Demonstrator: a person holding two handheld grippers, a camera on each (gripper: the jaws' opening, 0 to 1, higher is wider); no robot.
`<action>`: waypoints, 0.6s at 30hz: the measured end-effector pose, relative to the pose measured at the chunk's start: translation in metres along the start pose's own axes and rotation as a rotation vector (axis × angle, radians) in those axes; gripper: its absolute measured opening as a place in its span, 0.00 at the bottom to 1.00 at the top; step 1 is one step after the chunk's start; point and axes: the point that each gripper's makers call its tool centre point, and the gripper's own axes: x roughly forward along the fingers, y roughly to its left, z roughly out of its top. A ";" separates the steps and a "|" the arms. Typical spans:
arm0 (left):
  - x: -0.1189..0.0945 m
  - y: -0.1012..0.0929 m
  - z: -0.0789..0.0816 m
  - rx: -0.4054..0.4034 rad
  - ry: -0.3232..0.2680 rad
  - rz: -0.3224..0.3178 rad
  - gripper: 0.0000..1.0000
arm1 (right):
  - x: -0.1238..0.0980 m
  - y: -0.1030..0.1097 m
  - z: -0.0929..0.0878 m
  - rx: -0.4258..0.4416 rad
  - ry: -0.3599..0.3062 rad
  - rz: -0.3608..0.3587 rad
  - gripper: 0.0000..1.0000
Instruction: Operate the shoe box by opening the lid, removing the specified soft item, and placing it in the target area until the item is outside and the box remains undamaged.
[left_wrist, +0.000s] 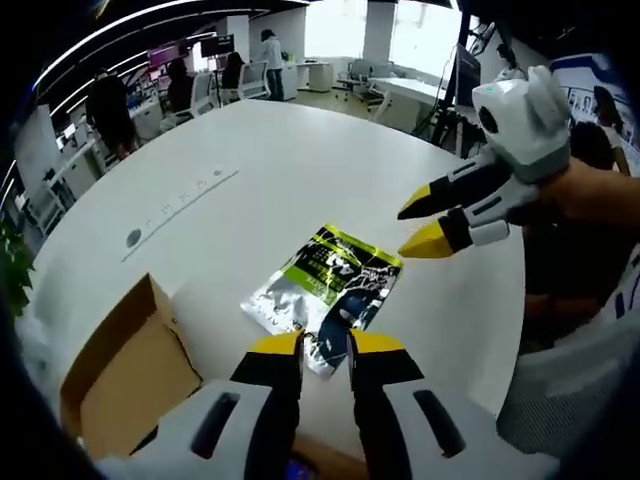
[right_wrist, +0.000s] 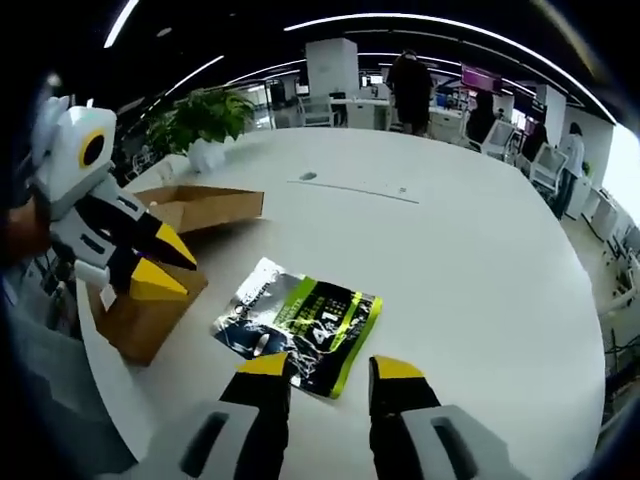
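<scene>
Both tongs are hanging parted, gripping nothing. Left gripper (left_wrist: 325, 345) is hovering over the pouch (left_wrist: 322, 290); right gripper (right_wrist: 330, 368) is hovering just before it, the box (right_wrist: 170, 260) sitting leftward

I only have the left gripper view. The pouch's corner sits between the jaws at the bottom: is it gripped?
Observer: No. The right gripper view shows the left gripper open above the box, apart from the pouch.
Operator: And the corner my jaws hide?
Observer: It lies flat on the table, free, beside the box.
Operator: What's the green at my left edge?
Observer: A plant in a white pot, on the table beyond the box.
</scene>
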 end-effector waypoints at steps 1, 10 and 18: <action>-0.002 0.000 -0.001 0.001 0.001 0.002 0.19 | -0.001 0.001 0.001 -0.004 -0.003 0.002 0.29; -0.026 0.007 -0.009 -0.008 0.000 0.031 0.25 | -0.015 0.024 0.009 -0.030 -0.017 0.030 0.37; -0.049 0.019 -0.021 -0.047 -0.015 0.060 0.28 | -0.022 0.044 0.012 -0.048 -0.023 0.055 0.41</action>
